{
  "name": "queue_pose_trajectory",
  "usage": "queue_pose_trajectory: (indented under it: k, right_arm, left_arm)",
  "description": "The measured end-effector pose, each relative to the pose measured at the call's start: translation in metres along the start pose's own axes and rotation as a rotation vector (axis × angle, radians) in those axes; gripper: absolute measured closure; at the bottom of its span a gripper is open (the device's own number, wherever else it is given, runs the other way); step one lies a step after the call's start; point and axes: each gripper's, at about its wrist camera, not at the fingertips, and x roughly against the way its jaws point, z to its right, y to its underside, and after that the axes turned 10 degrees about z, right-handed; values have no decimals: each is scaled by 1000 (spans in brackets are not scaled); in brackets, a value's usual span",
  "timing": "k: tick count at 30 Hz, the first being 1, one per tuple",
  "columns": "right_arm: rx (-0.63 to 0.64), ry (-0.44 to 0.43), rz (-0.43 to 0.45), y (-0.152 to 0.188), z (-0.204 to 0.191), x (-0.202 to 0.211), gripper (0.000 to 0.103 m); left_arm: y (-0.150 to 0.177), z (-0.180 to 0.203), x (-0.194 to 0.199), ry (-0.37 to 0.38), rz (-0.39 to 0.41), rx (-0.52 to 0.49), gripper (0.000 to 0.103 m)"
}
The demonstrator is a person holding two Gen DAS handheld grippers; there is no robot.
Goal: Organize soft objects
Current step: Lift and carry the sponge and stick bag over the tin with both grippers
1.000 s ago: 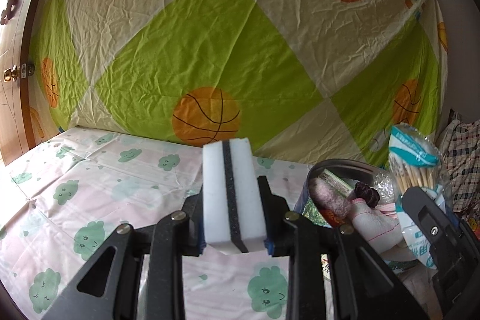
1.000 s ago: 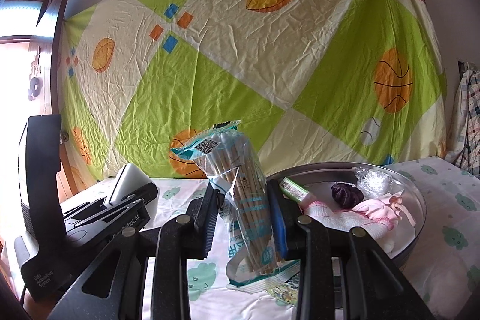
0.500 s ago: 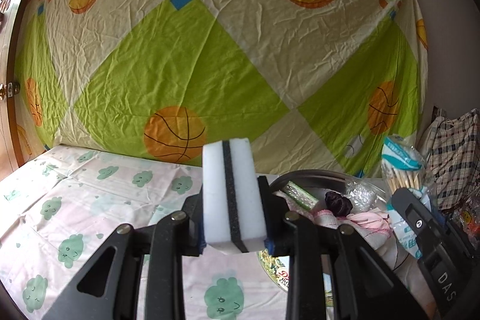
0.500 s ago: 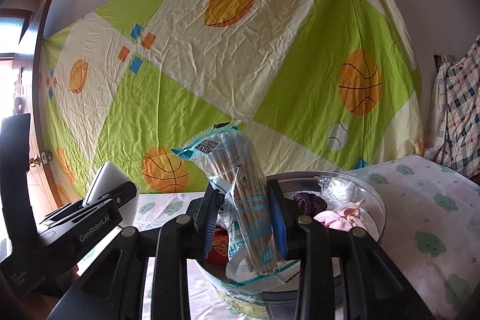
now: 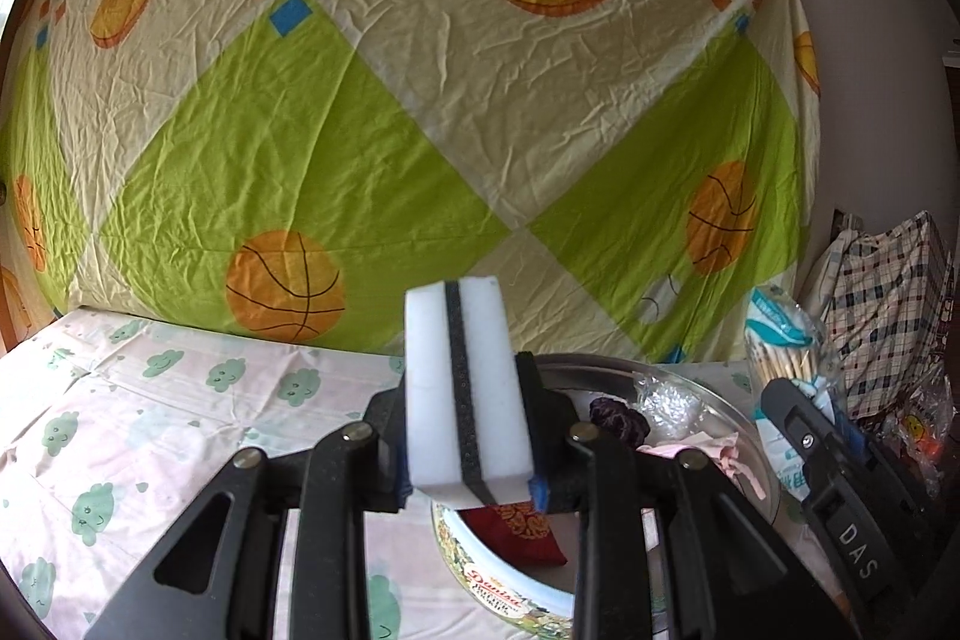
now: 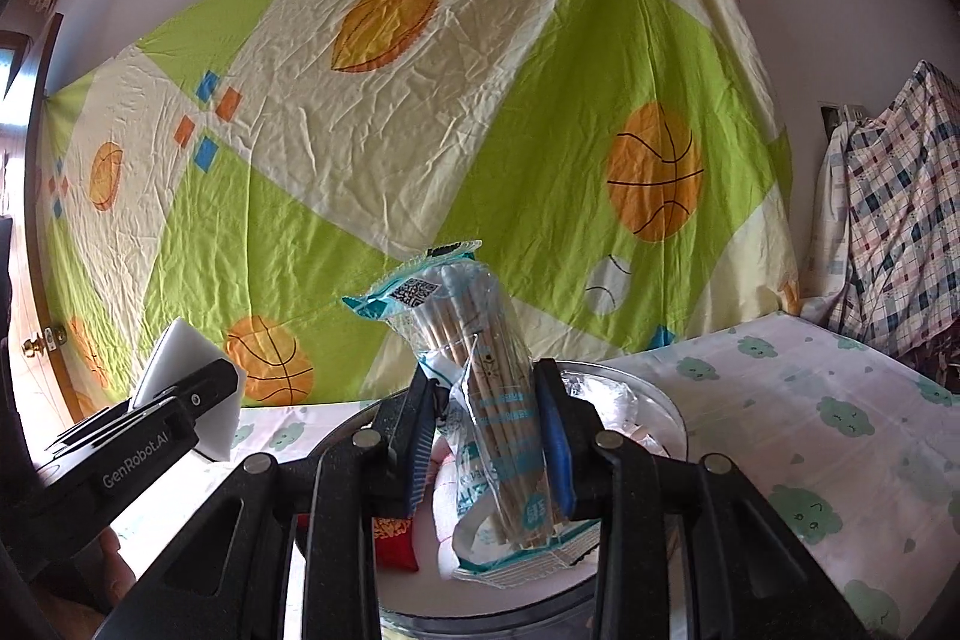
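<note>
My left gripper (image 5: 465,436) is shut on a white sponge with a black middle layer (image 5: 465,388), held upright above the near rim of a round metal tin (image 5: 510,598). In the right wrist view that sponge (image 6: 198,400) shows at the left, clamped in the other tool. My right gripper (image 6: 486,442) is shut on a clear bag of wooden sticks (image 6: 498,418), upright over the tin (image 6: 666,400). The same bag (image 5: 786,346) appears at the right of the left wrist view. Inside the tin lie a pink cloth (image 5: 708,451), a dark purple piece (image 5: 618,418), crumpled clear plastic (image 5: 669,394) and a red pouch (image 6: 396,544).
The tin stands on a bed sheet with green cloud prints (image 5: 150,430). A green and cream sheet with basketball prints (image 5: 390,130) hangs behind. Plaid cloth (image 6: 888,232) is piled at the right. A wooden door with a brass knob (image 6: 36,346) is at the far left.
Both grippers have moved to the right and nearer the tin, each keeping its hold. The tin now lies right under them, where before it was off to the right.
</note>
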Motion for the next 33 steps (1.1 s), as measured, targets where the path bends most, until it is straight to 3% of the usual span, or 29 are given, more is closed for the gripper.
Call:
queue_pose_trajectory:
  k: [11,33]
  right_arm:
    - [-23,54,-17,-7,29,-17,69]
    - [28,136,-36,-13,60,-51,68]
  left_arm:
    - [4,38,-21,61,-25,-10,76]
    - [20,75,-63,89,-98,-11,76]
